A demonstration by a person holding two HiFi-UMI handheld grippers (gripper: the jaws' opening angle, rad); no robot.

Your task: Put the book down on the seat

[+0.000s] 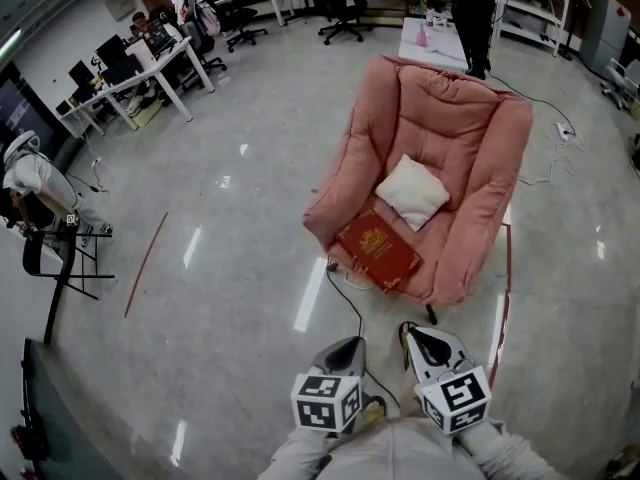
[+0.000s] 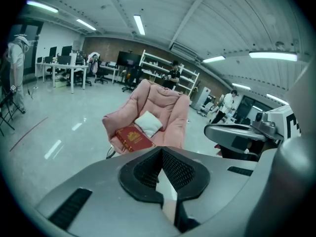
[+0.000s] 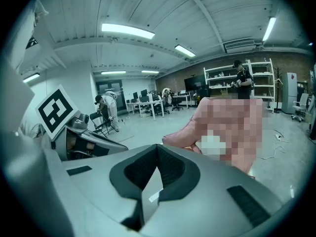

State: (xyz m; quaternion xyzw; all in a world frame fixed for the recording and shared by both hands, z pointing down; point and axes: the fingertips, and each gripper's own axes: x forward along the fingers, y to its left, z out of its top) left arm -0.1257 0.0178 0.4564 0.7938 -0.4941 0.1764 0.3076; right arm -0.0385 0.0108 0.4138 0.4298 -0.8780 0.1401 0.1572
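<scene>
On the seat's front edge, toward its left corner as the head view shows it, the red book point(image 1: 378, 251) is lying flat with its gold-printed cover facing up. It is resting on the pink armchair point(image 1: 450, 118), free of both tools. One corner is reaching the seat's front lip.

Just behind the book, a white cushion point(image 1: 412, 192) is leaning against the backrest, near the middle of the seat. Whether book and cushion are touching is unclear.

Left gripper point(image 1: 348, 344) is hovering low, close to the person's body and well apart from the armchair. In the left gripper view its jaws are pressing together at the tips, clenched on nothing, and book point(image 2: 132, 137) and cushion point(image 2: 148, 123) are showing beyond them.

Right gripper point(image 1: 414, 332) is hanging just beside the left one, at the same height. In the right gripper view its jaws are likewise meeting at the tips, with nothing between them.

A dark cable point(image 1: 350, 293) is trailing over the glossy grey floor point(image 1: 230, 298) from under the armchair's front edge toward the grippers. A thin red line point(image 1: 146, 263) is running across the floor at the left.

White desks point(image 1: 140, 78) with monitors are standing far left. A person in dark clothes point(image 1: 475, 13) is standing behind the armchair.
</scene>
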